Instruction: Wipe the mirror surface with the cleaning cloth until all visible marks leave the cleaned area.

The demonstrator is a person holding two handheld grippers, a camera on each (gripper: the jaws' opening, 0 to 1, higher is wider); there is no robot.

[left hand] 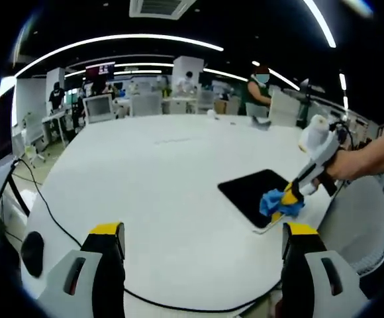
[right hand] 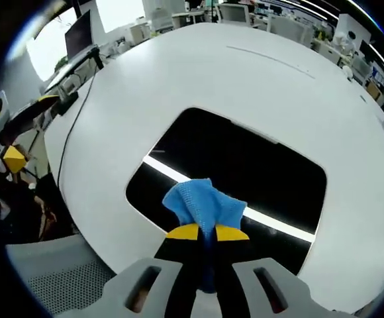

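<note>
A flat rectangular mirror (right hand: 245, 165) lies on the white table (right hand: 179, 79), reflecting a dark ceiling and one bright light strip. My right gripper (right hand: 207, 233) is shut on a blue cleaning cloth (right hand: 202, 204), which rests on the mirror's near edge. In the left gripper view the mirror (left hand: 255, 192) lies at the right side of the table, with the blue cloth (left hand: 275, 202) and the right gripper (left hand: 290, 197) at its near corner, held by a person's hand. My left gripper (left hand: 205, 235) hovers open above the table, with nothing between its jaws.
A black cable (left hand: 53, 215) trails over the table's left side and front edge. A grey mesh chair (right hand: 53, 278) stands by the table edge below the mirror. Desks, monitors and people sit far behind the table (left hand: 152, 99). A white roll (left hand: 313, 132) stands past the mirror.
</note>
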